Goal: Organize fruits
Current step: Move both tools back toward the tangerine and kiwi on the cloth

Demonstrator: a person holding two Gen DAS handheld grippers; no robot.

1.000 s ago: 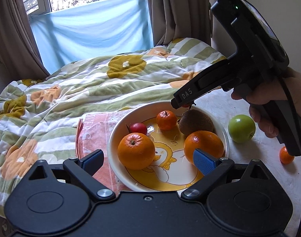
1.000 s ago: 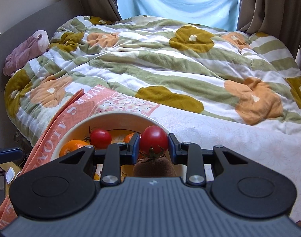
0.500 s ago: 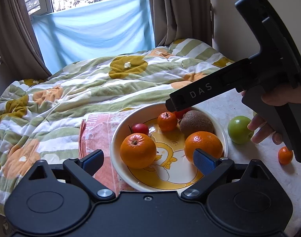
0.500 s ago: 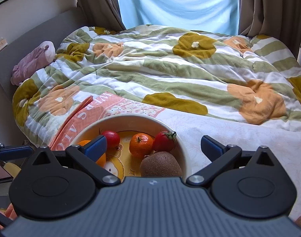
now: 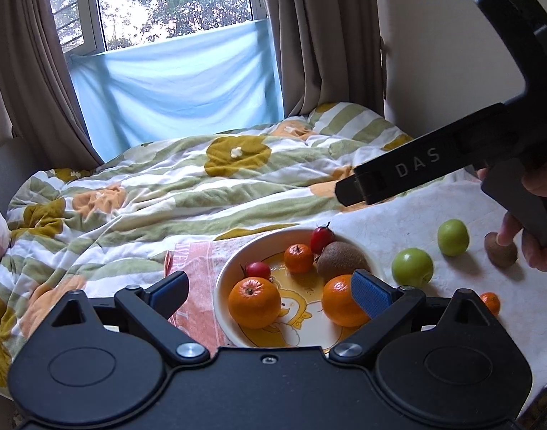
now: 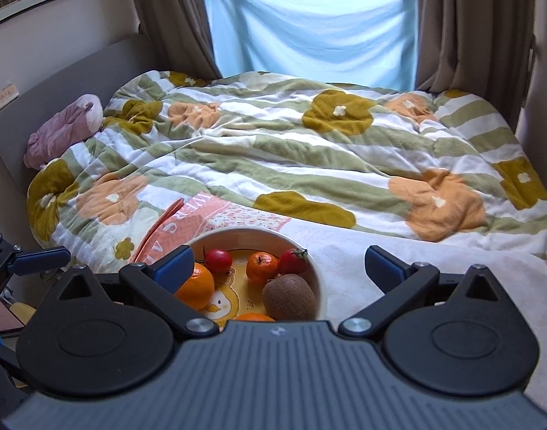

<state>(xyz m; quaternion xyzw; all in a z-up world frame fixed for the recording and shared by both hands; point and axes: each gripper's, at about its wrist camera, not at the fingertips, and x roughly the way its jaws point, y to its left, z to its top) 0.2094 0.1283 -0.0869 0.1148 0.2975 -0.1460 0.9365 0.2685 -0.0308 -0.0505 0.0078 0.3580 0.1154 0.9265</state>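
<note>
Both my tools, left (image 5: pixel 270 292) and right (image 6: pixel 277 263), hang released over the plate (image 5: pixel 226 275), since loose apples (image 5: pixel 412 267) wait beside it.

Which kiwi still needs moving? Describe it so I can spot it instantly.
Start at the cream plate holding oranges, tomatoes and one kiwi. Look right, across the white cloth, past two green apples. The loose kiwi lies beyond them: brown, fuzzy, beside the person's fingers.

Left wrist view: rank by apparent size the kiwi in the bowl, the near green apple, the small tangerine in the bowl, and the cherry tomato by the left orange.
1. kiwi and near green apple: look alike, not ranked.
2. small tangerine.
3. cherry tomato, smallest.
All sit at similar depth, so the order seems reliable.
</note>
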